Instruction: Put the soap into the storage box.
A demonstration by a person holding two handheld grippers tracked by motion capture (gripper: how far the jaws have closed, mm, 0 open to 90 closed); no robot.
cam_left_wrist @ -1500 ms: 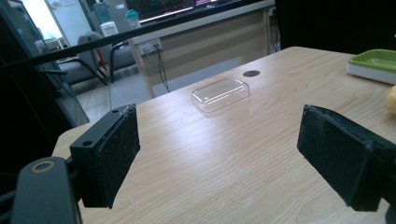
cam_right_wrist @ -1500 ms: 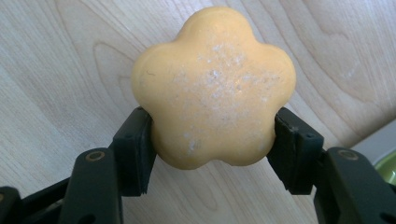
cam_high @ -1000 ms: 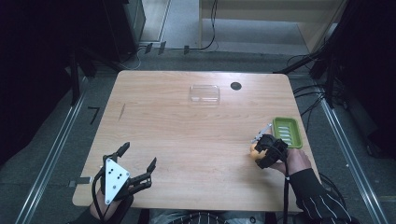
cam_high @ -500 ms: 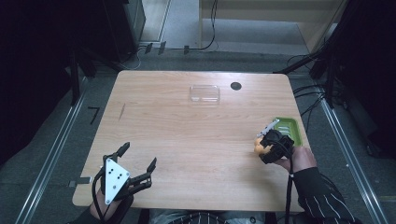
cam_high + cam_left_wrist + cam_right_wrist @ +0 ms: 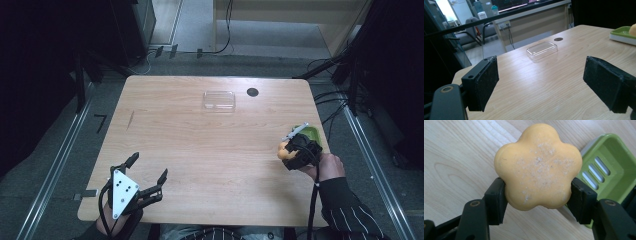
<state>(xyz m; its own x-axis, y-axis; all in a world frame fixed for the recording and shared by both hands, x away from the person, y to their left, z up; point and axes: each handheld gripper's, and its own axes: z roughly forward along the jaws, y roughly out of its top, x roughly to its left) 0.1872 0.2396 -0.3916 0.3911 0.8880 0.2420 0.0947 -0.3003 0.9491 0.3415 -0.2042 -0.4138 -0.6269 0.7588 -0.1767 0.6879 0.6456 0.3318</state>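
Soap fills the near part of the right gripper view: a flower-shaped orange soap bar, its face speckled with pale marks, clamped at its two sides between the black jaws of the right gripper, which press against its lower lobes and hold it above the wood. Just past the bar, to its right in that view, sits a green soap dish with slotted drain openings in its floor and a white underside edge; whether the bar touches the dish cannot be told. In the high view the right gripper is near the right edge of the wooden table, held by a hand with a striped sleeve behind it, the orange bar showing at its left and the green dish at its far side. At the near left corner of the table the left gripper rests low with its grey three-cornered plate on top and its jaws spread wide, nothing between them; the left gripper view confirms the two black pads well apart over bare wood. Farther off, toward the table's far edge, lies a clear plastic lid or tray, flat on the wood, and just beside it to the right a small dark round hole in the tabletop. Beyond the table are cables on a grey floor.
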